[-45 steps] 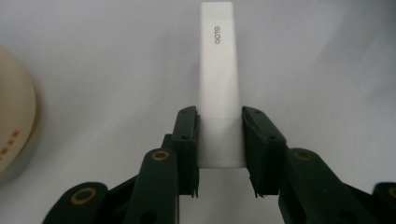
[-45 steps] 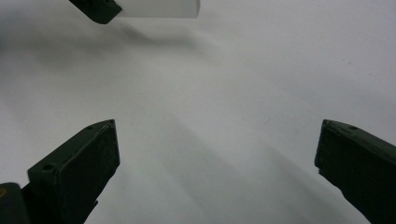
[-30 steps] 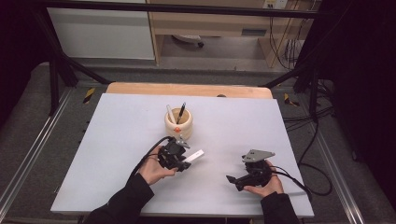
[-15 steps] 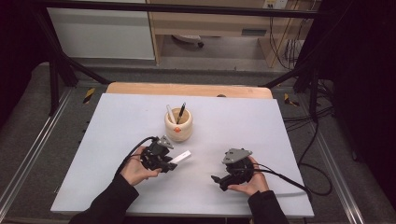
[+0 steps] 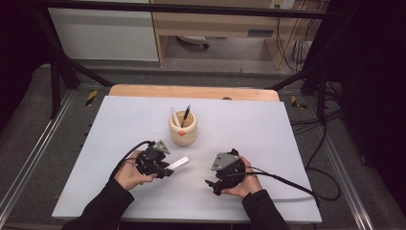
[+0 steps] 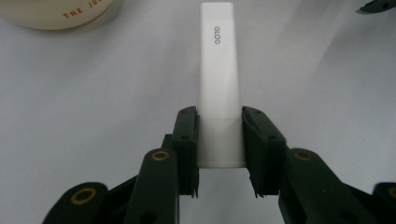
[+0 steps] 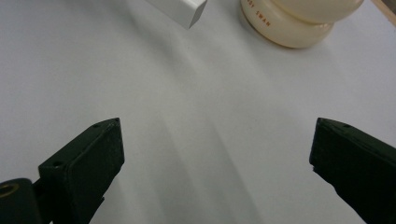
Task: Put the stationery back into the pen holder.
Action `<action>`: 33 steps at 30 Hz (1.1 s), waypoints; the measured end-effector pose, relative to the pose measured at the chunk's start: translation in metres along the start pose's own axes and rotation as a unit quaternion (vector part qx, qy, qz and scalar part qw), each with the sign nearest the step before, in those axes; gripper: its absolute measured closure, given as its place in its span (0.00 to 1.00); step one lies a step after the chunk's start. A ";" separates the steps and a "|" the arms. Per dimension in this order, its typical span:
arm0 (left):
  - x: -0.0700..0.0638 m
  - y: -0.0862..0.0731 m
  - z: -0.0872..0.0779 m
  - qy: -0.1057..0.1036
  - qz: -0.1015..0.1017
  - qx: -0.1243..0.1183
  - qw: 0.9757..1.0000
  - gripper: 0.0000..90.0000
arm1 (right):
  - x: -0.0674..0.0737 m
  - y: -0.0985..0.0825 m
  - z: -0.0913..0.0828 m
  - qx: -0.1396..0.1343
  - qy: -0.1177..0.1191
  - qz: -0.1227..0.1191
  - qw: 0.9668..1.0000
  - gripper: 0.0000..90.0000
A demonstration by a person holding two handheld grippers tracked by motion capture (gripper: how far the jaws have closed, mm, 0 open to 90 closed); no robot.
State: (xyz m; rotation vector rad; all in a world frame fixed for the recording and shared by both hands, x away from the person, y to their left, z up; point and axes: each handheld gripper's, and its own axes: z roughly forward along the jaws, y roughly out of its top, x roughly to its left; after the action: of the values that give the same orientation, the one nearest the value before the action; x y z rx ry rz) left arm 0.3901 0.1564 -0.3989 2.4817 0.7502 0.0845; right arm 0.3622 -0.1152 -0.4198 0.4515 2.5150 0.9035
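A white flat glue stick (image 6: 218,70) marked "GLOO" is held by its near end in my left gripper (image 6: 219,149), which is shut on it. In the high view the left gripper (image 5: 166,168) is at the front left of the table, and the glue stick (image 5: 180,163) pokes out to the right, low over the table. My right gripper (image 5: 212,187) is at the front centre-right with its jaws pointing left. In the right gripper view the right gripper (image 7: 219,154) stands wide open with nothing between its jaws, and the stick's far end (image 7: 180,9) lies ahead.
A cream wooden cup (image 5: 183,129) holding two pens stands mid-table behind both grippers; it is also seen as the cup (image 6: 56,11) and the cup (image 7: 299,18). The white tabletop (image 5: 268,129) has a wooden strip along its far edge. Cables trail off the right side.
Both hands have shifted left across the table. The right gripper moved further, closing towards the stick's free end. The left gripper keeps its hold on the glue stick.
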 end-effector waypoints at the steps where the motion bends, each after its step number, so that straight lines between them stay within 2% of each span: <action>1: 0.000 0.000 0.000 -0.001 0.001 0.001 1.000 0.75 | 0.001 0.002 0.000 0.000 -0.001 -0.007 1.000 0.04; 3: -0.001 0.001 0.000 -0.004 0.003 0.001 1.000 0.75 | 0.002 0.005 -0.001 -0.005 -0.004 -0.023 1.000 0.04; 8: -0.004 0.003 0.000 -0.008 0.010 0.004 1.000 0.75 | 0.005 0.014 -0.001 0.005 -0.010 -0.061 0.998 0.04; 11: -0.006 0.005 -0.001 -0.010 0.013 0.002 1.000 0.75 | 0.007 0.020 0.000 0.011 -0.013 -0.086 0.996 0.04; 17: -0.010 0.013 -0.004 -0.016 0.020 -0.003 1.000 0.75 | 0.011 0.032 -0.002 0.004 -0.018 -0.133 0.991 0.04; 21: -0.015 0.020 -0.005 -0.021 0.021 -0.005 1.000 0.75 | 0.014 0.037 -0.001 0.000 -0.023 -0.163 0.986 0.05; 25: -0.019 0.028 -0.004 -0.022 0.025 -0.001 0.999 0.75 | 0.015 0.040 0.000 -0.002 -0.025 -0.198 0.980 0.07; 31: -0.023 0.037 -0.004 -0.025 0.035 0.007 0.999 0.75 | 0.016 0.040 0.001 -0.003 -0.029 -0.237 0.971 0.11; 32: -0.024 0.039 -0.004 -0.025 0.037 0.008 0.999 0.75 | 0.015 0.040 0.002 -0.005 -0.031 -0.246 0.969 0.12; 33: -0.025 0.040 -0.004 -0.026 0.037 0.010 0.999 0.75 | 0.015 0.040 0.002 -0.005 -0.031 -0.249 0.968 0.13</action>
State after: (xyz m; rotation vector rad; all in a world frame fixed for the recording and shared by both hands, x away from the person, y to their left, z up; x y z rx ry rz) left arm 0.3882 0.1172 -0.3728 2.5205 0.6394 0.0392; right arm 0.3562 -0.0784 -0.3993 -0.1550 2.3941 0.6889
